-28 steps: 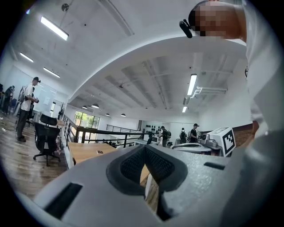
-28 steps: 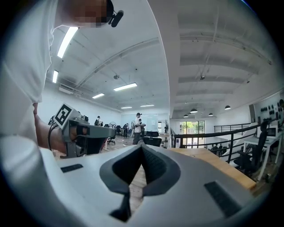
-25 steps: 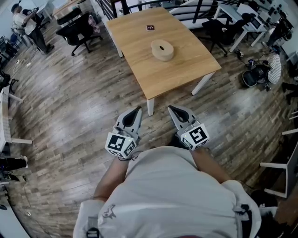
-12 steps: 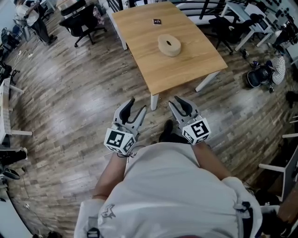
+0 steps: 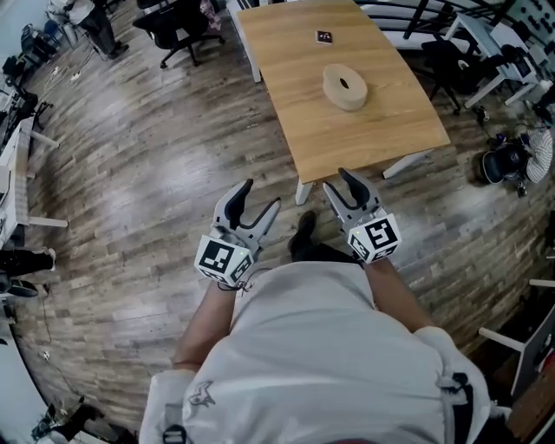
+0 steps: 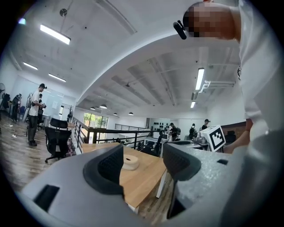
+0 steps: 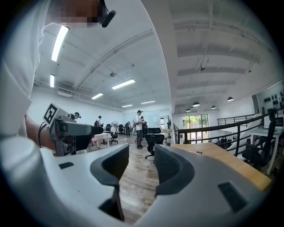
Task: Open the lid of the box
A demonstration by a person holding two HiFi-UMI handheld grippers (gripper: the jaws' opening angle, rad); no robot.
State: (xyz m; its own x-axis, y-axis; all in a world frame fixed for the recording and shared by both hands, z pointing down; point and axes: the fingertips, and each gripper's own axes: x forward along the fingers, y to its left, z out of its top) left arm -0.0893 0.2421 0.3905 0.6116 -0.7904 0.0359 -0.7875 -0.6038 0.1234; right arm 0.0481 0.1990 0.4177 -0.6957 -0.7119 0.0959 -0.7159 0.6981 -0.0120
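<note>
- The left tongs (image 5: 262, 194) are released: the jaws stand apart, have just been opening, and grip nothing.
- The right tongs (image 5: 340, 184) are released too, their jaws likewise just opened wider, with only the plank floor (image 5: 156, 173) showing between them in the right gripper view.
- The box (image 5: 345, 87), round and of pale wood with a small hole in the middle of its top, sits near the middle of the wooden surface (image 5: 364, 139), well apart from both tongs.
- In the left gripper view the box shows far off through the gap between the jaws, untouched.
- A small square marker tag (image 5: 324, 36) lies flat on the surface beyond the box, apart from it.
- Both tongs are held side by side in front of the person's body, over the floor, the right one close to the surface's near edge.
- Black office chairs (image 5: 186, 17) stand past the surface's far left corner.
</note>
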